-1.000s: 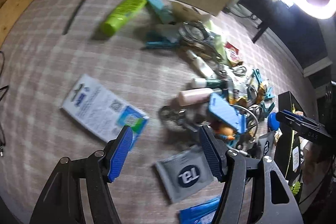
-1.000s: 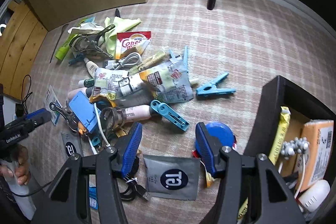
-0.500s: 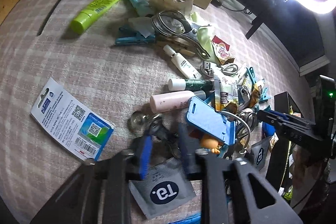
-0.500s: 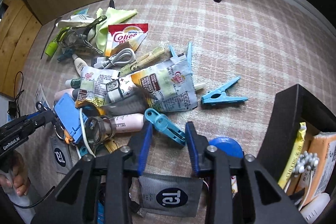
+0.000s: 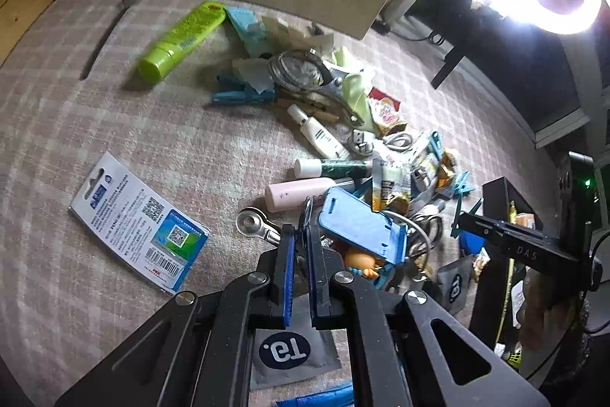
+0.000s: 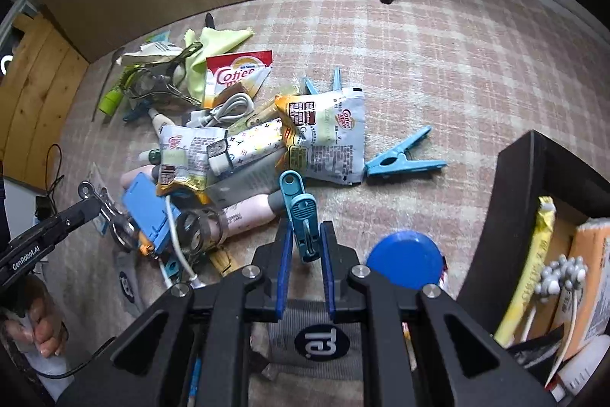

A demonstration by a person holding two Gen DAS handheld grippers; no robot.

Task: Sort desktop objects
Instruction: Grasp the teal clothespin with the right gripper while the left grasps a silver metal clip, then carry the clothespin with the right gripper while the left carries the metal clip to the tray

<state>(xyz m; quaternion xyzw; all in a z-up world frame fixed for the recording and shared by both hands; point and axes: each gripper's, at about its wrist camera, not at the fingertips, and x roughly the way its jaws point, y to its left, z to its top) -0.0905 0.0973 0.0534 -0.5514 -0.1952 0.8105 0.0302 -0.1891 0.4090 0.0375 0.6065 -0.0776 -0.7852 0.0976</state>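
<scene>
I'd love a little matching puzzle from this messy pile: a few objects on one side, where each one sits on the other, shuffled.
Things:
1. teal clip
2. metal key ring tool
3. yellow sachet stick
4. green tube

Places:
A. lying alone near the wooden board
B. between the fingers of the right claw
C. inside the black box
D. pinched by the left claw

Pairs: 1-B, 2-D, 3-C, 4-A
</scene>
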